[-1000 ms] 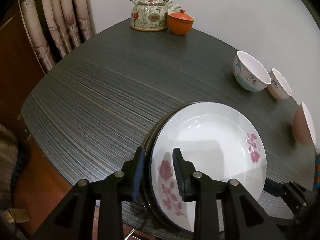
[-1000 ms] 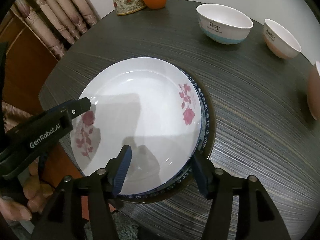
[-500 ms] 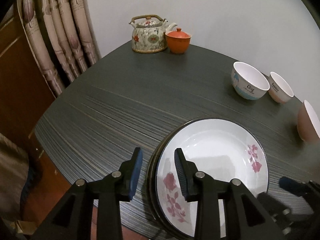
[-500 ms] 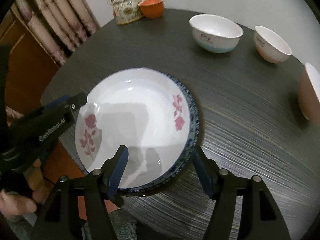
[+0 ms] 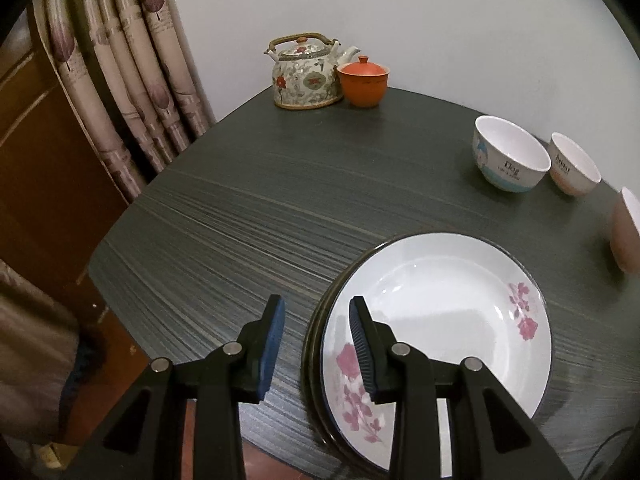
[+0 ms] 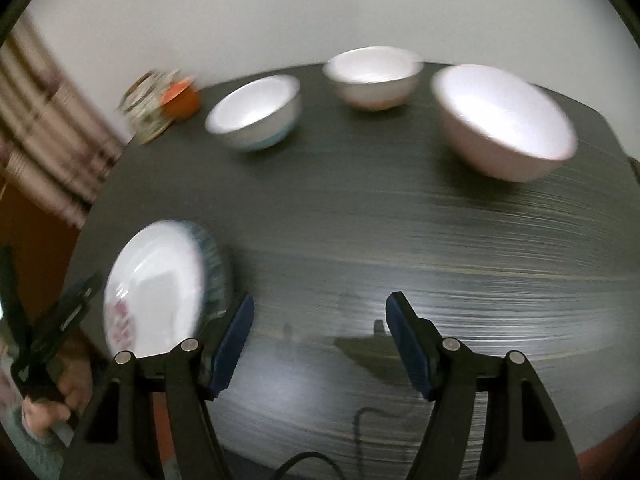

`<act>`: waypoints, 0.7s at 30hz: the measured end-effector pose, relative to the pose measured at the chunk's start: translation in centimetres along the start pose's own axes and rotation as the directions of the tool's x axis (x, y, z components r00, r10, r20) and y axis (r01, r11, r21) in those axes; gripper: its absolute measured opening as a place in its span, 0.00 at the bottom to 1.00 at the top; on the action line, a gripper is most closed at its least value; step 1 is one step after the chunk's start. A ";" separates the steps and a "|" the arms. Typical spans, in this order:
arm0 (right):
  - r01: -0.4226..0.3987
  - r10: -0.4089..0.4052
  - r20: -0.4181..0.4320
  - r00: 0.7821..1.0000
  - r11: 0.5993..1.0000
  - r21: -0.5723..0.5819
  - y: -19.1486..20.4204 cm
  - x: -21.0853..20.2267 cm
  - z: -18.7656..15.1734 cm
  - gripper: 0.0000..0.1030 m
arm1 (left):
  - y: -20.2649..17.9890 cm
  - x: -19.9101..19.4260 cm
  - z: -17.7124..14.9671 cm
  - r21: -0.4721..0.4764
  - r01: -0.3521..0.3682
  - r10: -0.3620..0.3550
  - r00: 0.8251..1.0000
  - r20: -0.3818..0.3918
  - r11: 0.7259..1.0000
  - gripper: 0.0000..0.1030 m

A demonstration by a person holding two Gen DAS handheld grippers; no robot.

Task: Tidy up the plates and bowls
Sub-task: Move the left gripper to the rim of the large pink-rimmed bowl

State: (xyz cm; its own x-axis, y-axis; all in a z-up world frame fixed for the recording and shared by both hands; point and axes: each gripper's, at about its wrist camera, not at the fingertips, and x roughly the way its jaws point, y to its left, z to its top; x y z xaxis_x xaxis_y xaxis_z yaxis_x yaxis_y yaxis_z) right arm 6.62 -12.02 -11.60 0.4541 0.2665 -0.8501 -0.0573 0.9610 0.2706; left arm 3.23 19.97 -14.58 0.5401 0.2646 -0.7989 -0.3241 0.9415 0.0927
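Both tongs (image 6: 320,340) off — plates (image 5: 436,320) stacked.

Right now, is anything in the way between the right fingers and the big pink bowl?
Nothing visible is. The right gripper, its fingers opening and empty, has only bare dark table between it and the pink bowl. The stacked plates sit off to its left, and the two other bowls stand farther back.
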 end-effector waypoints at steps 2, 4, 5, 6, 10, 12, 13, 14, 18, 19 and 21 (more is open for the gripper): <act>0.035 -0.035 0.014 0.999 0.999 0.023 -1.9 -0.4 0.2 0.66 | -0.7 -0.5 0.0 0.015 0.011 -0.011 1.000 -0.001 1.000 0.33; 0.079 -0.081 0.026 0.996 0.996 0.042 -3.8 -0.7 0.4 0.66 | -1.5 -1.0 0.0 0.023 0.025 -0.025 1.000 -0.008 0.999 0.43; 0.100 -0.101 0.032 0.994 0.994 0.050 -4.7 -1.0 0.4 0.66 | -2.2 -1.3 0.0 0.028 0.038 -0.038 0.999 -0.012 0.999 0.47; 0.109 -0.111 0.036 0.993 0.992 0.057 -5.3 -1.0 0.5 0.66 | -2.8 -1.6 0.1 0.043 0.047 -0.047 0.999 -0.012 0.998 0.49; 0.130 -0.135 0.051 0.989 0.987 0.100 -8.1 -1.7 0.5 0.66 | -5.7 -3.0 0.7 0.114 0.067 -0.068 0.998 0.004 0.991 0.49; 0.133 -0.140 0.054 0.989 0.985 0.108 -9.0 -2.0 0.7 0.66 | -7.2 -3.6 1.3 0.113 0.103 -0.104 0.995 -0.003 0.988 0.49; 0.137 -0.143 0.053 0.988 0.985 0.107 -9.6 -2.0 0.8 0.66 | -7.8 -3.8 1.5 0.112 0.112 -0.112 0.994 -0.006 0.987 0.49; 0.141 -0.148 0.052 0.988 0.984 0.107 -9.9 -2.1 0.7 0.66 | -8.8 -4.0 1.8 0.112 0.133 -0.133 0.991 -0.014 0.985 0.49; 0.150 -0.157 0.049 0.986 0.982 0.118 -11.7 -2.2 0.7 0.66 | -12.8 -4.3 2.7 0.159 0.188 -0.184 0.982 -0.044 0.969 0.49; 0.151 -0.157 0.044 0.987 0.981 0.124 -12.1 -2.2 0.8 0.66 | -13.7 -4.3 2.7 0.170 0.201 -0.196 0.979 -0.051 0.965 0.49; 0.149 -0.156 0.041 0.987 0.980 0.130 -13.0 -2.0 0.9 0.66 | -16.2 -4.3 3.1 0.193 0.244 -0.233 0.969 -0.077 0.951 0.49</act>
State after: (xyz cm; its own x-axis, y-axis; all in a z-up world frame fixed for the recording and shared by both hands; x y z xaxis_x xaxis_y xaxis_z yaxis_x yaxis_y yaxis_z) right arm 7.29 -25.10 -12.99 0.4932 0.1106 -0.8629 0.1271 0.9721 0.1972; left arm 8.56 4.21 -10.80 0.5389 0.0212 -0.8421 -0.0269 0.9996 0.0079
